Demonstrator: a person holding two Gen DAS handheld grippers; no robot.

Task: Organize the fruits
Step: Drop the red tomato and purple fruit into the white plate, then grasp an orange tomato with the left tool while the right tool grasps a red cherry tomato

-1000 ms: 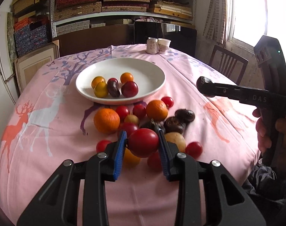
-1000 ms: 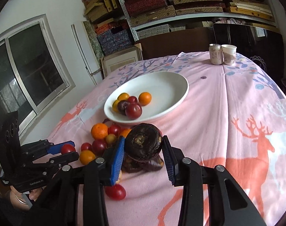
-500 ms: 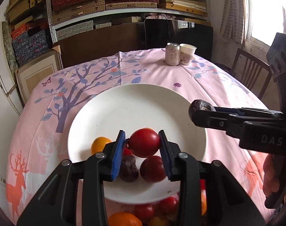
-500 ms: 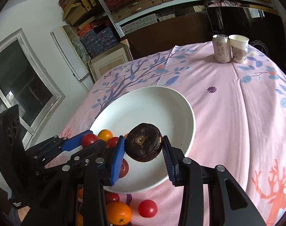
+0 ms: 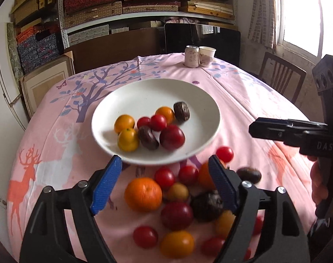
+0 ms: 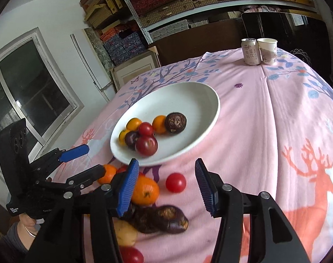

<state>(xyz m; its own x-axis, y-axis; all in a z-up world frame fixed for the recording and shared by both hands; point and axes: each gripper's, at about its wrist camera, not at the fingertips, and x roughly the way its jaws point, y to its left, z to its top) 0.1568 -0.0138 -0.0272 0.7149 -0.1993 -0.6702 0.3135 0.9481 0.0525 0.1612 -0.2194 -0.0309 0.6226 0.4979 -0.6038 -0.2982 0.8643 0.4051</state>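
both your claws opening, nothing between: left gripper, right gripper. risk: dropped fruit rolls off plate, knocks heap.

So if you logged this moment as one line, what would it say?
left tool: opening, empty | right tool: opening, empty | white plate: holds fruit | loose fruit: on tablecloth

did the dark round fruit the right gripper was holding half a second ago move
Yes. The dark round fruit has left the opening right gripper and now lies in the white plate, beside the small orange.
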